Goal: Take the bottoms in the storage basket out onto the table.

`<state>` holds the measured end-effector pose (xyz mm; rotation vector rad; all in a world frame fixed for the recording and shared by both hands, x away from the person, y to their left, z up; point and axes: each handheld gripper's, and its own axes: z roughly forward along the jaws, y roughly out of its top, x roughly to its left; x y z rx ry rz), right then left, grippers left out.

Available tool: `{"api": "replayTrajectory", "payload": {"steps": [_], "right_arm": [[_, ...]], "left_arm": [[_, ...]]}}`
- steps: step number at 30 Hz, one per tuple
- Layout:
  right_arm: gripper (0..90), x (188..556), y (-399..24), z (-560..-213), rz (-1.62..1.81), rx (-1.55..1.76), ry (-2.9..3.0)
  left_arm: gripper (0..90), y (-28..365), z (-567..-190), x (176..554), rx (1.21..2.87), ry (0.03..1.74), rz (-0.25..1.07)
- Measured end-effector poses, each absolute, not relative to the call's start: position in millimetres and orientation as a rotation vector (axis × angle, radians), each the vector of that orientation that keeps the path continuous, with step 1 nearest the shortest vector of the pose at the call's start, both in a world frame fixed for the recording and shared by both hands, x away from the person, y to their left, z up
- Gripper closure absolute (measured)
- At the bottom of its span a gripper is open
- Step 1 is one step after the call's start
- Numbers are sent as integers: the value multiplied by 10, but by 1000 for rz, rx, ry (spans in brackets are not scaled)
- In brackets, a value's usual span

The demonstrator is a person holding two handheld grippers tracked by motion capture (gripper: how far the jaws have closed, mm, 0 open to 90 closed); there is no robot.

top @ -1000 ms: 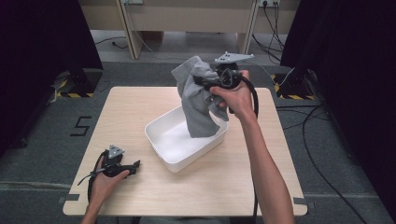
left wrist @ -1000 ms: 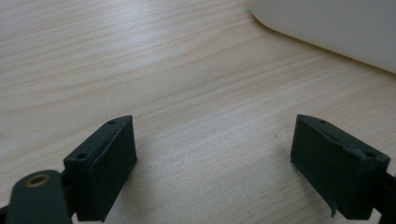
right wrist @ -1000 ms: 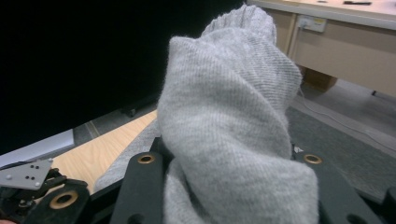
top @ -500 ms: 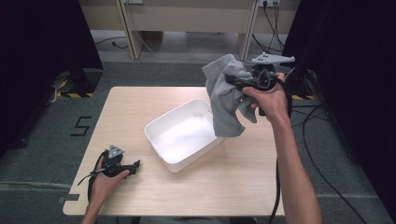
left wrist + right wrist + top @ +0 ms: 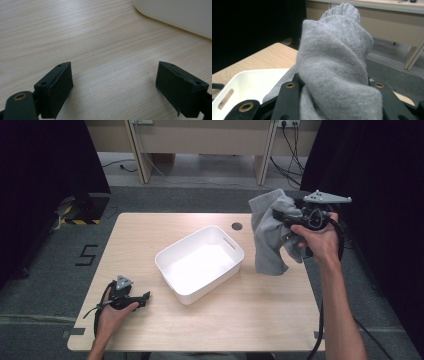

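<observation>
A grey knitted cloth (image 5: 267,235) hangs from my right gripper (image 5: 286,218), which is shut on its upper part and held above the table's right side, right of the white tub (image 5: 200,262). In the right gripper view the bunched cloth (image 5: 334,62) bulges up between the two black jaws and hides their tips. My left gripper (image 5: 142,298) rests on the table near the front left corner, jaws open and pointing toward the tub. Bare wood lies between its pads (image 5: 56,87) in the left gripper view, with the tub's wall (image 5: 180,15) at the upper right.
The wooden table (image 5: 150,235) has a round cable hole (image 5: 236,226) behind the tub. The tub (image 5: 242,82) holds nothing that I can see. Dark curtains flank both sides, and desk legs and cables stand on the floor beyond the far edge.
My right gripper has carried the grey cloth from over the tub out to the right, beyond the tub's rim. The left gripper has stayed put.
</observation>
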<state>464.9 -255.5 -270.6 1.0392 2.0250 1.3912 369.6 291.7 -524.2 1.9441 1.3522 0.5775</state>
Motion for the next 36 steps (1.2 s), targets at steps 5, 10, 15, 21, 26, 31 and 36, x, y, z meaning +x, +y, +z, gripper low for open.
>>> {"api": "replayTrajectory", "payload": {"steps": [5, 10, 15, 21, 26, 31, 36], "right_arm": [[615, 4617, -2713, -2869, 1366, 1088, 2014], [615, 4606, -2798, -3024, 1332, 1121, 2013], [614, 4609, -2835, -3149, 1309, 1148, 2015], [613, 4611, -2866, -3360, 1275, 1185, 2025], [611, 4589, -2893, -3584, 1256, 1218, 2034], [610, 4542, -2899, -3826, 1283, 1256, 2034], [608, 4466, -2868, -4008, 1303, 1268, 2043]], "left_arm": [[130, 2917, -5242, 3696, 1944, 1352, 578], [130, 2916, -5243, 3696, 1941, 1355, 580], [130, 2916, -5243, 3697, 1941, 1355, 581], [129, 2917, -5243, 3696, 1941, 1355, 580], [130, 2916, -5243, 3696, 1941, 1355, 581], [130, 2916, -5244, 3696, 1939, 1355, 581], [130, 2915, -5245, 3695, 1937, 1357, 583]]}}
